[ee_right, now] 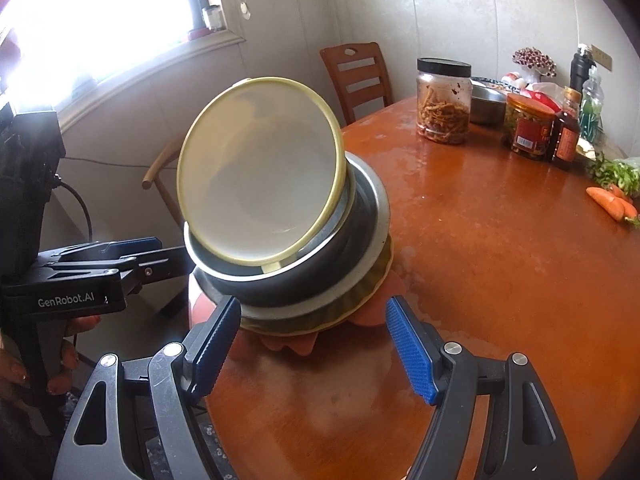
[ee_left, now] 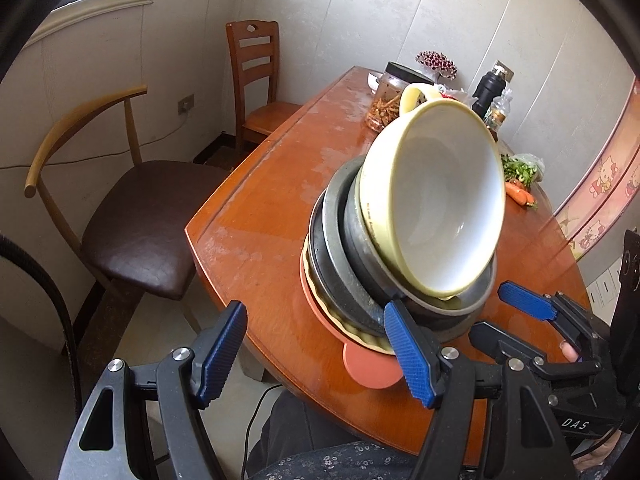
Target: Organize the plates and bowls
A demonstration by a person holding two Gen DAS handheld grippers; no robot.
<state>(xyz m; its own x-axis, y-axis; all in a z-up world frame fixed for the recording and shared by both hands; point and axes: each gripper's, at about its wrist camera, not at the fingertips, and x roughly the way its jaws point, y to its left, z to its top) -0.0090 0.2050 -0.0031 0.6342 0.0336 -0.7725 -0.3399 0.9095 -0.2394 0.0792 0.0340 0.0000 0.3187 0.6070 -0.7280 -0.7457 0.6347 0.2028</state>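
Orange-brown and glossy, the oval wooden table [ee_left: 256, 216] fills the left wrist view, with two chairs against a pale wall behind it. Near its front edge stands the stack of dishes [ee_left: 360, 280]: a flat terracotta-coloured plate [ee_left: 370, 368] at the bottom, a fluted cream plate [ee_left: 352, 330] on it, then dark metal pans [ee_left: 340, 248], and on top a large cream ceramic bowl with a white inside [ee_left: 436, 200], tipped steeply towards the camera. The left tool [ee_left: 320, 354] has its blue pads apart and grips nothing; one pad sits just in front of the stack's near rim, the other hangs off the table edge. The right tool [ee_left: 520, 312] shows at the right, beside the stack.

From the right wrist view the same bowl [ee_right: 260, 184] leans towards the window side, resting inside the metal pans [ee_right: 320, 264]. The right tool [ee_right: 316, 350] is likewise spread, with nothing held, its pads flanking the lower plates but apart from them. The left tool [ee_right: 132, 252] waits level at the left, just beside the pan rim.

Judged from this, the tilted bowl is the thing to deal with first: it looks unstable, so one tool should take its rim firmly while the other steadies the pans. Glazed ceramic will slip; a deep bite over the rim seems wise.
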